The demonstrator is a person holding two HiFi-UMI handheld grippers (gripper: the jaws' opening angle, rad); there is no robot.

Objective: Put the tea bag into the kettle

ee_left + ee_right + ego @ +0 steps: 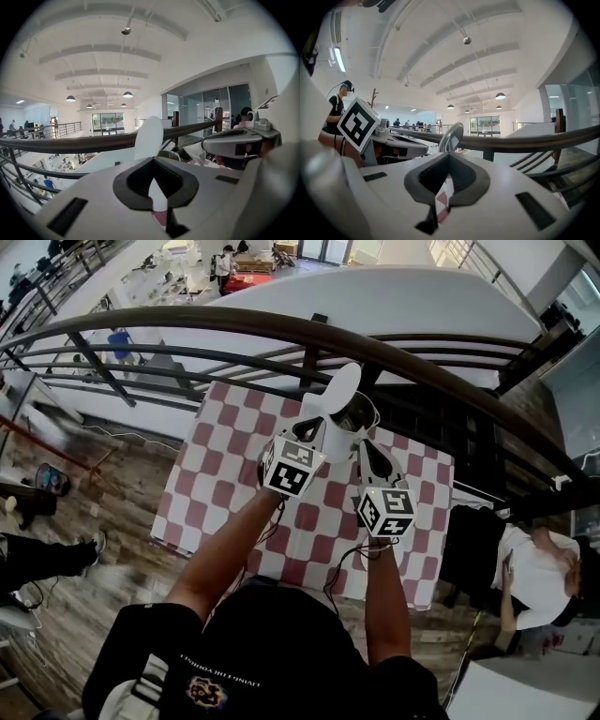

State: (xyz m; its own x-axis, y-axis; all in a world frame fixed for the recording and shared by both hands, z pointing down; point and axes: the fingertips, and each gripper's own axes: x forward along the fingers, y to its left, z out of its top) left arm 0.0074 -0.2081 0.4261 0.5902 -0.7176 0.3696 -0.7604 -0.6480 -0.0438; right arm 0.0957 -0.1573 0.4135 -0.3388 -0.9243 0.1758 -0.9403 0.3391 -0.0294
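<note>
Red-and-white checked worktop (211, 493) lies beneath the person's two forearms (230, 554). Left gripper (151, 160), on the near side of the kettle (362, 416) and to its left, has its jaws drawn together at the tips, with nothing visibly clamped. Right gripper (449, 154), near side of the kettle and to its right, is likewise fully closed. The lid (339, 388) stands raised at the kettle, directly ahead of both grippers. Tea bag cannot be made out in any view. Dark curved railing (281, 329) runs beyond the kettle, with a lower floor (178, 282) farther off.
</note>
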